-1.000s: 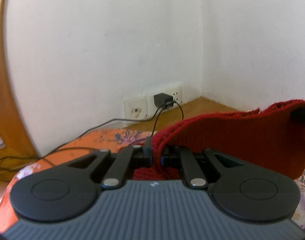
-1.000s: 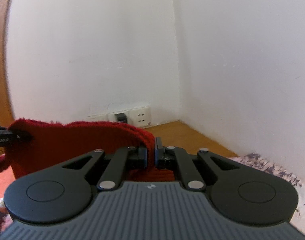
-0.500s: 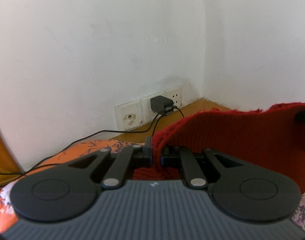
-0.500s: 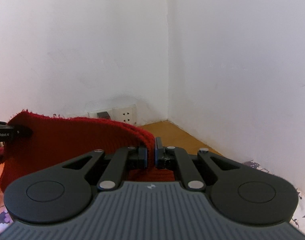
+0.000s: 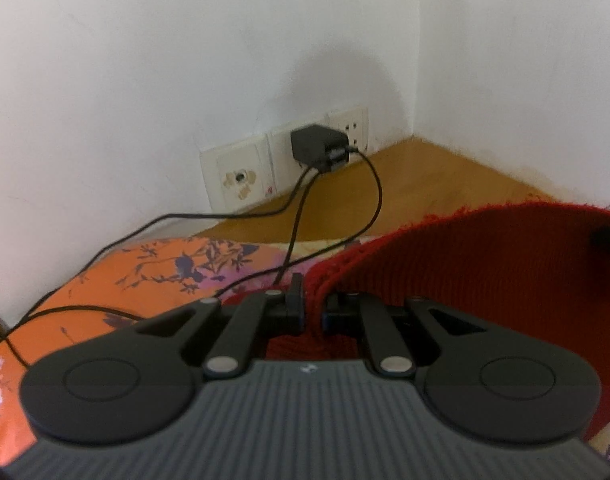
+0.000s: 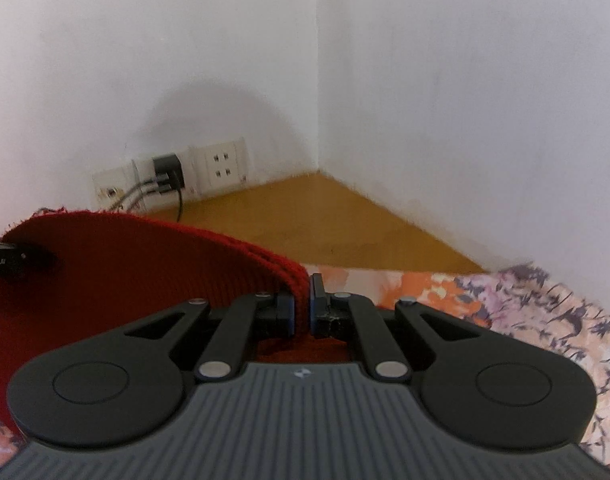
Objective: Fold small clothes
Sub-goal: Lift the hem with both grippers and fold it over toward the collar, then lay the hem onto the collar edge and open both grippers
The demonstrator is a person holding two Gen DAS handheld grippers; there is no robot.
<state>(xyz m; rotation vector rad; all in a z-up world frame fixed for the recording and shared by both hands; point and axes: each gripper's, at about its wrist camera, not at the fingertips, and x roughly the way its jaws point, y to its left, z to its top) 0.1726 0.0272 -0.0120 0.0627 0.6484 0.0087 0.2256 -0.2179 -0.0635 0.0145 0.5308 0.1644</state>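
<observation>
White walls meet in a corner, a floral sheet [image 6: 545, 320] spreads below, and the red knit [image 5: 505, 280] hangs stretched in the air above it, near the wall sockets [image 5: 241, 176]. Nothing looks folded yet, so the fold and laydown remain. The left gripper [image 5: 313, 306] pinches one edge, the right gripper [image 6: 301, 304] the other, both level and facing the corner.

I see a deep red ribbed knit garment [image 5: 505, 272] against an orange cloth [image 5: 105, 292] printed with dark purple floral sprigs. The walls [image 6: 465, 80] are white, the ledge [image 6: 325, 220] honey-brown. A black charger [image 5: 317, 148] sits in off-white sockets [image 5: 241, 176], stained yellowish, I think.
</observation>
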